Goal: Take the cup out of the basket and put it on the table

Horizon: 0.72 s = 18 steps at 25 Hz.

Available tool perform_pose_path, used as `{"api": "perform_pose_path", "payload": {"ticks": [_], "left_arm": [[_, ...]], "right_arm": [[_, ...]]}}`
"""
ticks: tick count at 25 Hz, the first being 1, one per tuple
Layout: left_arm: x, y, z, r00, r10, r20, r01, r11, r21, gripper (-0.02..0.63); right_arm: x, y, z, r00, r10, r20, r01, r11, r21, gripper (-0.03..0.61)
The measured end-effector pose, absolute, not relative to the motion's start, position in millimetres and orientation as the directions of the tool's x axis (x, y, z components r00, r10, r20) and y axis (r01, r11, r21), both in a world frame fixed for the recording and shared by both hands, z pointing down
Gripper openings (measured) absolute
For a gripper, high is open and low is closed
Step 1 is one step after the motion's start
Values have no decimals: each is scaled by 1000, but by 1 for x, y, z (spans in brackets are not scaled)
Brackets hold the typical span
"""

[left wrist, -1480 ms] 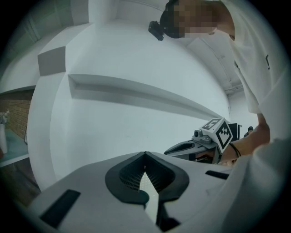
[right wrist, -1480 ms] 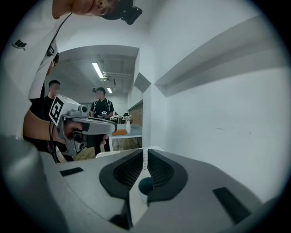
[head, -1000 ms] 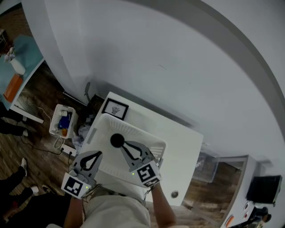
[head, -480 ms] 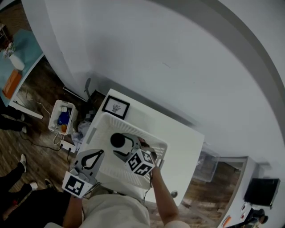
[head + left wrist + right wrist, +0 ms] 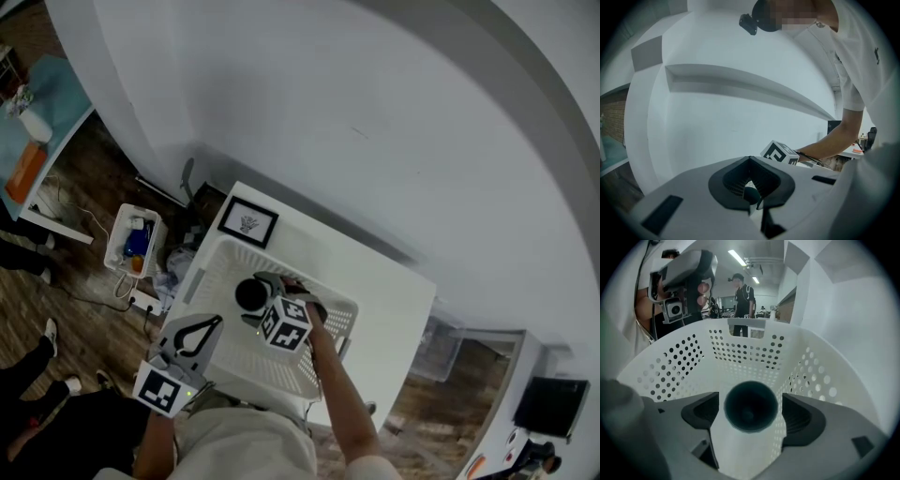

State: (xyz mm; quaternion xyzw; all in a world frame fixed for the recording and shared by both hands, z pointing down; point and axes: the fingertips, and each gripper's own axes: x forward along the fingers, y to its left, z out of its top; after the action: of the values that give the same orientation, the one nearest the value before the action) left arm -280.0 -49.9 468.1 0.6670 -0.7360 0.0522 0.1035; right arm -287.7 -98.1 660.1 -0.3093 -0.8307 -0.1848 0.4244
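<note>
on the bench (image 5: 394, 309), inside the white basket (image 5: 220, 262), the dark cup (image 5: 751, 406) is found. the right tongs (image 5: 269, 292) are angled steeply down, just opened wide, with the cup flanked but not pressed. the left tongs (image 5: 751, 196) are held near level, closed.

The right gripper (image 5: 261, 302) points steeply down, forearm stretched forward. Its jaws have just been opening and stand wide either side of the cup (image 5: 751, 406), not touching it. The left gripper (image 5: 212, 322) hovers near-left, roughly level, jaws together.

Left gripper (image 5: 751, 161): grey shell, black ribbed pads.
Right gripper (image 5: 750, 404): grey shell, black pads.
Marker cube (image 5: 284, 324): white, black squares.
Shirt (image 5: 855, 70): white, short-sleeved.
</note>
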Motion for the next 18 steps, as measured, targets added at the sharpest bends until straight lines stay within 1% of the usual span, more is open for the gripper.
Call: {"api": "perform_pose_path", "payload": {"ticks": [6,9,12,18], "left_arm": [[-280,-52,472,-81,-969,233,-994,95,47,2],[-279,-52,472,-75,-969,234,-996,84,27,2],[-278,-52,473,-82,-968,237,-994,97,54,2],[-276,-55,472,-67,-968,243,-997,75,25,2]], "right_arm": [[-293,-98,676,-445,344,827,655,754,40,403],[-294,-98,677,-451,343,824,648,760,39,402],[-293,-98,677,-447,342,827,647,761,35,397],[-290,-98,676,-435,337,835,648,761,30,391]]}}
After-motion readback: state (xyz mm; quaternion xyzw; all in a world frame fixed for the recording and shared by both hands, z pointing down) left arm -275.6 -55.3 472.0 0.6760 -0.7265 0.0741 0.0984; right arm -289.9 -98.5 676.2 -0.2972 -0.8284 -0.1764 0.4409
